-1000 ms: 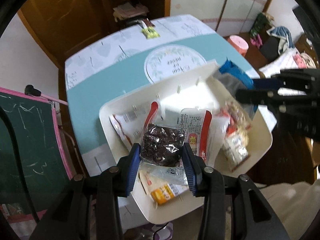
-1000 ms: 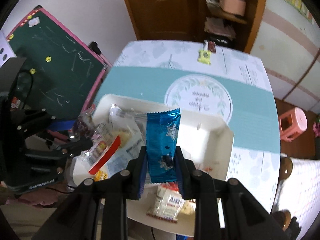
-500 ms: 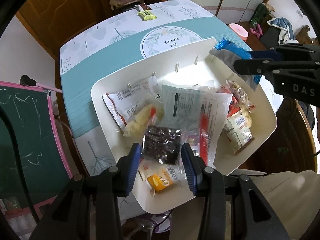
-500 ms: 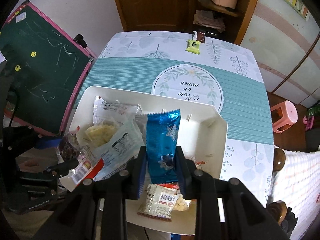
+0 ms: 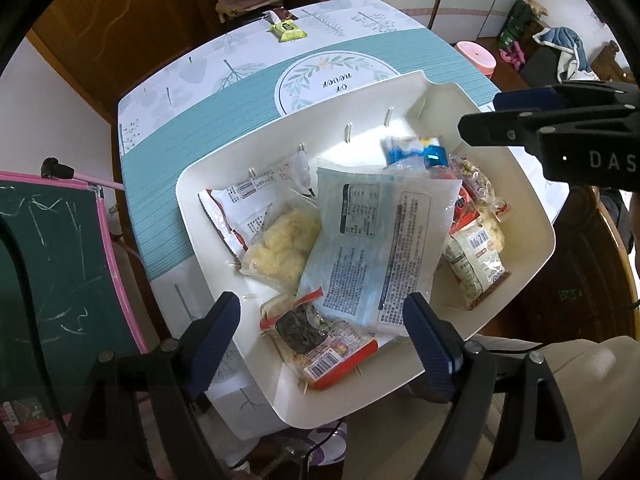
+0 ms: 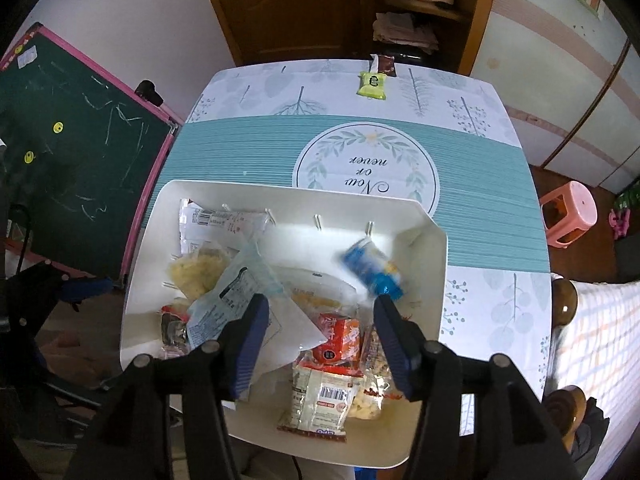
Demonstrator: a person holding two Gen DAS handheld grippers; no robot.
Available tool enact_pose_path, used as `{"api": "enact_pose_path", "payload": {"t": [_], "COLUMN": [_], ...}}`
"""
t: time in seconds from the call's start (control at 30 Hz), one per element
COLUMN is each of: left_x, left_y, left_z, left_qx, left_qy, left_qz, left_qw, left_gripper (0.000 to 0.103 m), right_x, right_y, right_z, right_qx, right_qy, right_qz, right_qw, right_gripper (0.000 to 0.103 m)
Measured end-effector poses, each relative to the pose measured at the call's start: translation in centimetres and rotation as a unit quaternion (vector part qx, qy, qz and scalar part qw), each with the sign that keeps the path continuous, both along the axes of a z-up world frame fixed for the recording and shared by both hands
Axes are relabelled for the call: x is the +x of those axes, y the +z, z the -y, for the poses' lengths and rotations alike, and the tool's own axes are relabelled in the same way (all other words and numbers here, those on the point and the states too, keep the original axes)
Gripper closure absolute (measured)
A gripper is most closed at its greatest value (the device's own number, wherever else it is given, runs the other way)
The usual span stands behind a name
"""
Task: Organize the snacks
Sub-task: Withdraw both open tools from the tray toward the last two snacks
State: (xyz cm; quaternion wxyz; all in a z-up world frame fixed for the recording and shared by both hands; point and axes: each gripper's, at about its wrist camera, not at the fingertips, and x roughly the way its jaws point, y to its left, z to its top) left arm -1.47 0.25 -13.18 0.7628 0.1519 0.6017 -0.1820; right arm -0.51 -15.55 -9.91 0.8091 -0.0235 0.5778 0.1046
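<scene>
A white tray (image 5: 532, 216) (image 6: 434, 248) on the table holds several snack packets. My left gripper (image 5: 324, 320) is open and empty above the tray's near corner, over a dark-filled packet (image 5: 304, 328) with a red label. A large pale blue packet (image 5: 376, 240) lies across the middle. My right gripper (image 6: 320, 320) is open and empty above the tray; it also shows in the left wrist view (image 5: 520, 128). A blue packet (image 6: 372, 270) (image 5: 416, 152), blurred, lies loose in the tray's far right part.
A teal and white cloth covers the table (image 6: 240, 148). A yellow-green snack (image 6: 372, 85) and a dark packet (image 6: 385, 65) lie at the far edge. A chalkboard (image 6: 60, 120) stands to the left, a pink stool (image 6: 568, 212) to the right.
Both grippers have opened. The left one let go of the dark packet and the right one let go of the blue packet; both packets now lie in the tray.
</scene>
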Motion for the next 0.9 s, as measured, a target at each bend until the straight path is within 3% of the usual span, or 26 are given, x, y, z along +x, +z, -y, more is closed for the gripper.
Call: {"api": "enact_pose_path", "payload": {"t": [0.9], "left_x": [3.5], "left_y": [1.2], "left_z": [0.6], "left_qx": [-0.01], "left_qy": [0.018], "left_qz": [0.006], "left_qw": [0.9998], "left_gripper": [0.02], "right_x": [1.8], "right_y": [-1.0], "right_z": [0.9], "right_qx": [0.026], "right_qy": [-0.012], "right_qz": [-0.027], "right_qw": [0.999], "right_gripper": [0.048]}}
